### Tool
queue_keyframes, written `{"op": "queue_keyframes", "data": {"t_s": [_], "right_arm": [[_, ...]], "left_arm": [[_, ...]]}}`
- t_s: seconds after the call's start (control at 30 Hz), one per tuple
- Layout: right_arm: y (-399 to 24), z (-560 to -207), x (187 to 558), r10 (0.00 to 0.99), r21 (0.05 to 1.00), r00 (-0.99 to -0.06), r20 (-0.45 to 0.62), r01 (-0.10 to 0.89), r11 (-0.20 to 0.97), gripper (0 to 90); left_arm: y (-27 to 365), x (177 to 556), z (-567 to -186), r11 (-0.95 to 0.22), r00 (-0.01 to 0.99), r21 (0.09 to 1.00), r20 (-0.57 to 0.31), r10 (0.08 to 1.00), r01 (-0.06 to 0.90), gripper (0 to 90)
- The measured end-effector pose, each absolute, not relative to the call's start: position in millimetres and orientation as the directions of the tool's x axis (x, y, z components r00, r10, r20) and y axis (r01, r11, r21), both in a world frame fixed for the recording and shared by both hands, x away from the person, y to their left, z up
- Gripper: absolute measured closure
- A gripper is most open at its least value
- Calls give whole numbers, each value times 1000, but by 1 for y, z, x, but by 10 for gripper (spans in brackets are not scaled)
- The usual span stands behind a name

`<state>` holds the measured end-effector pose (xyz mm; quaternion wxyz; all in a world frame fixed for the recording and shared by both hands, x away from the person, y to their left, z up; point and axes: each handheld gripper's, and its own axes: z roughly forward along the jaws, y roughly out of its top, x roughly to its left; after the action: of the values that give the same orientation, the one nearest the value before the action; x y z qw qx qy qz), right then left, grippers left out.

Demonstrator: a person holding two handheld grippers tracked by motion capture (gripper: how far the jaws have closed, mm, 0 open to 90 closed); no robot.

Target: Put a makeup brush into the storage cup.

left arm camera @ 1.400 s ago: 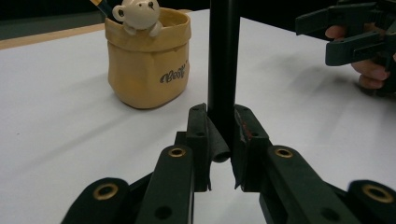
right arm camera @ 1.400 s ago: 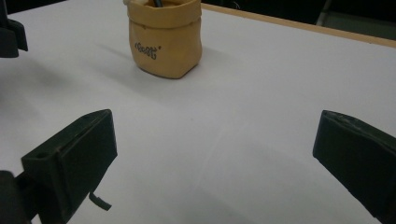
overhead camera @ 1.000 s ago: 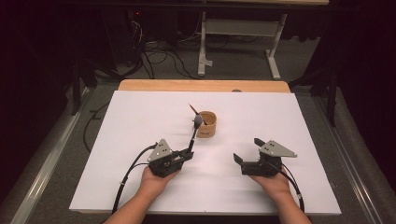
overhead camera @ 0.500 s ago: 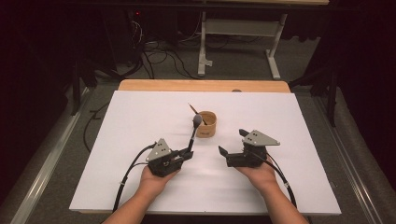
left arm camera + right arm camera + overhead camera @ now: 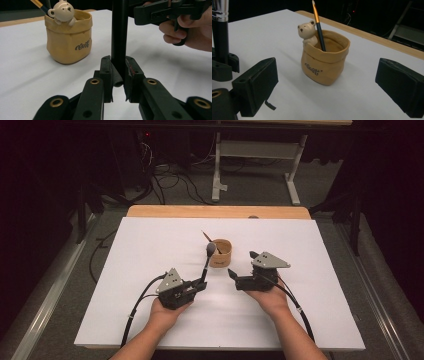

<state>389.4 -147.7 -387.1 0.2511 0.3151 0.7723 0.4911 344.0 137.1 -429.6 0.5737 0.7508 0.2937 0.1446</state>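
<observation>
The left tongs [image 5: 197, 287] clamp the black handle of a makeup brush [image 5: 207, 262], holding it upright just in front of the bear-trimmed pen cup [image 5: 220, 253] on the white desk [image 5: 325, 270]. The right tongs [image 5: 239, 279] hang open and empty, near the cup's right front. Best practice, likely: steady the cup with the right tongs, then lower the brush straight in beside the pencil [image 5: 318, 23].

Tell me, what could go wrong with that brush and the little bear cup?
The left gripper holds the brush only by its bottom end, so the tall brush might tip or slip. The bear cup looks small and light, and the open right gripper is close beside it; a bump could knock it over and spill the pencil.
</observation>
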Motion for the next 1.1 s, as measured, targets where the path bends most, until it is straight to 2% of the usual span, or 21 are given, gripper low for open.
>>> {"op": "queue_keyframes", "data": {"t_s": [0.37, 1.1], "right_arm": [[-139, -395, 378, 708, 904, -699, -100, 234, 359, 59], [-142, -380, 353, 665, 943, -745, -49, 186, 278, 101]], "left_arm": [[131, 342, -430, -161, 792, 947, -132, 596, 279, 785], [112, 332, -433, -207, 823, 945, -98, 560, 253, 786]]}}
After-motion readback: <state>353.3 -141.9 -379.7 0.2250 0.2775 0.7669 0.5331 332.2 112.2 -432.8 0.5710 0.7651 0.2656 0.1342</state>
